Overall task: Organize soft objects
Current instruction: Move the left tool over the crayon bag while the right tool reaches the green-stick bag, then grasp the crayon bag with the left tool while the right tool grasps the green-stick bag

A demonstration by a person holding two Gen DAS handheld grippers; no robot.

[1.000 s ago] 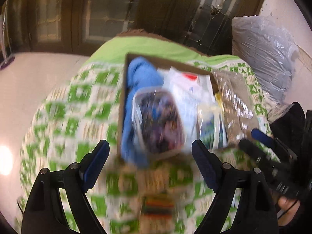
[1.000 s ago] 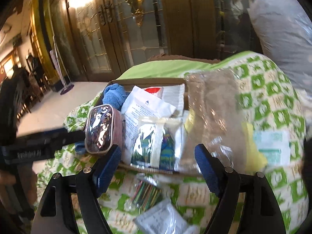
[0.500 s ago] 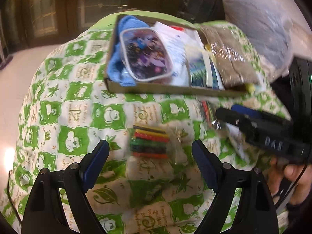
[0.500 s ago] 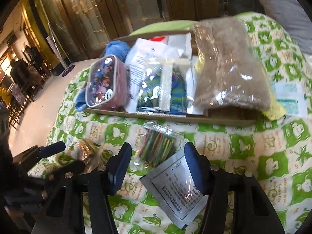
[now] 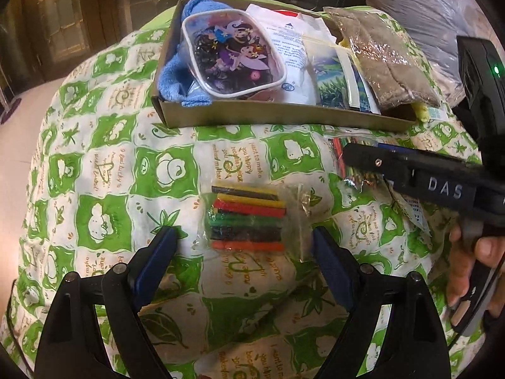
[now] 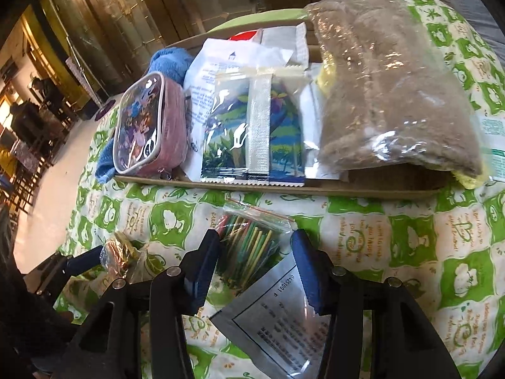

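Note:
A cardboard box (image 5: 277,120) on a green-and-white quilt holds a blue cloth (image 5: 172,75), a cartoon pouch (image 5: 233,57), white packets and a bagged brown fabric (image 5: 385,57). A clear bag of coloured clay strips (image 5: 247,218) lies in front of the box, between the jaws of my open left gripper (image 5: 244,243). My right gripper (image 6: 254,249) is open around a zip bag of coloured sticks (image 6: 252,240), with a silver sachet (image 6: 277,319) just below. The box (image 6: 284,188) and brown fabric (image 6: 394,88) also show in the right wrist view.
The right gripper body (image 5: 426,180) crosses the right side of the left wrist view. A grey plastic sack (image 5: 419,3) stands behind the box. Wooden doors and a pale floor lie beyond the quilt's edge.
Both grippers have come down and back from the box toward the quilt. The left now frames the clay strips; the right has narrowed around the stick bag.

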